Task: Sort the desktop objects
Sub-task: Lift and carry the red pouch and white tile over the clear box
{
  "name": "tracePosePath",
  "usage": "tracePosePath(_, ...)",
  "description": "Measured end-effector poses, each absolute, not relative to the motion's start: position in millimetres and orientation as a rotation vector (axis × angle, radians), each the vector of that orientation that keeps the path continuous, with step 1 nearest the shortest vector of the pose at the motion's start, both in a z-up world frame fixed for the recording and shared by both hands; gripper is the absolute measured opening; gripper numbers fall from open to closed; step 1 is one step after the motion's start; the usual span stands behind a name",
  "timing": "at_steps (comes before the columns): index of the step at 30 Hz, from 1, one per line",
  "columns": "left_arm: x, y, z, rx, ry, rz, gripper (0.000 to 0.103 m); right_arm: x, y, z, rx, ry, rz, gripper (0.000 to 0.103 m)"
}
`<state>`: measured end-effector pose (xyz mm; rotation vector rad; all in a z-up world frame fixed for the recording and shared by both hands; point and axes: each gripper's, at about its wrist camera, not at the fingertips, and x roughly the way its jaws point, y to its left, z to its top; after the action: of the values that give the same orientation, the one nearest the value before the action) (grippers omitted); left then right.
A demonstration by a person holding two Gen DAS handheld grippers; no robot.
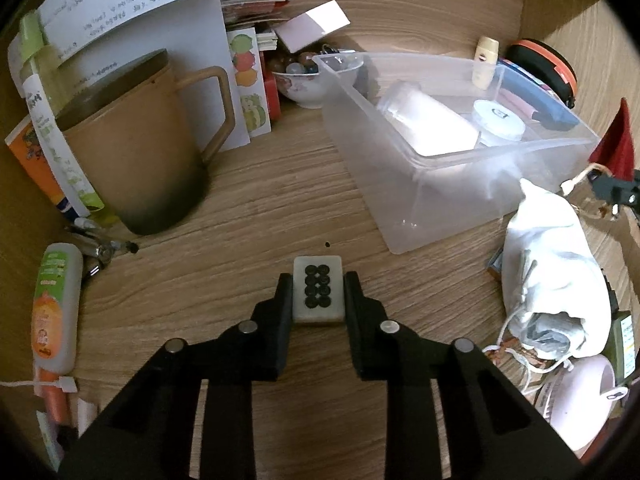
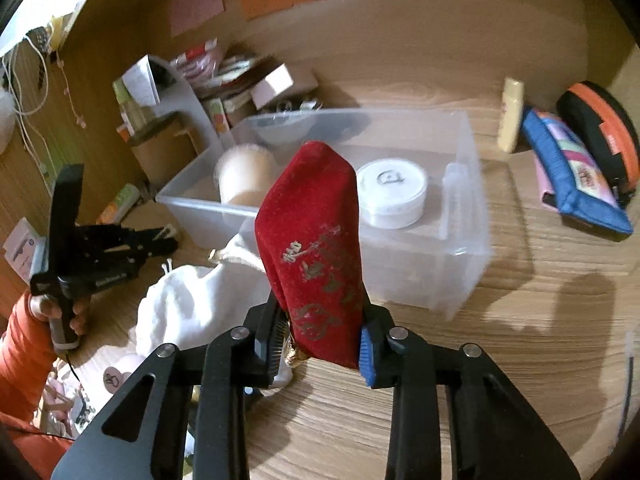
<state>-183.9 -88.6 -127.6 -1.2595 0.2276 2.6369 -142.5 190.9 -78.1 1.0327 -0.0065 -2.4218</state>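
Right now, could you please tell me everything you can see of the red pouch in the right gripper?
The red pouch looks like soft velvet, with worn gold characters and a swirl printed down its face. It stands nearly upright, its rounded end up, pinched near its lower end between the fingers of the right gripper, which is shut on it. A gold fitting peeks out beneath it. It is held above the wooden desk, in front of the clear plastic bin.

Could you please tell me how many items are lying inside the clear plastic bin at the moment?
2 visible: a white cylindrical container lying on its side at the left, and a round white lidded tub at the right. The red pouch may hide others.
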Motion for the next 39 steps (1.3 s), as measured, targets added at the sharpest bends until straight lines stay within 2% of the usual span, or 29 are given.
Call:
tracePosePath(7, -183, -106, -124, -1.268, 0.132, 2.696, 0.024, -130, 216, -63, 0.976, -0.037, -2.471, 0.027)
tracePosePath(18, -161, -111, -78, -1.110, 0.085, 2.795, 0.024, -122, 239, -36, 0.910, -0.084, -2.489, 0.027)
tracePosePath(34, -164, -83, -20, -0.921, 0.143, 2.835, 0.024, -151, 233, 12, 0.754, 0.005, -2.507, 0.027)
tracePosePath(39, -177, -70, -10, -0.936, 0.084, 2.759, 0.024, -175, 222, 17, 0.748, 0.036, -2.482, 0.027)
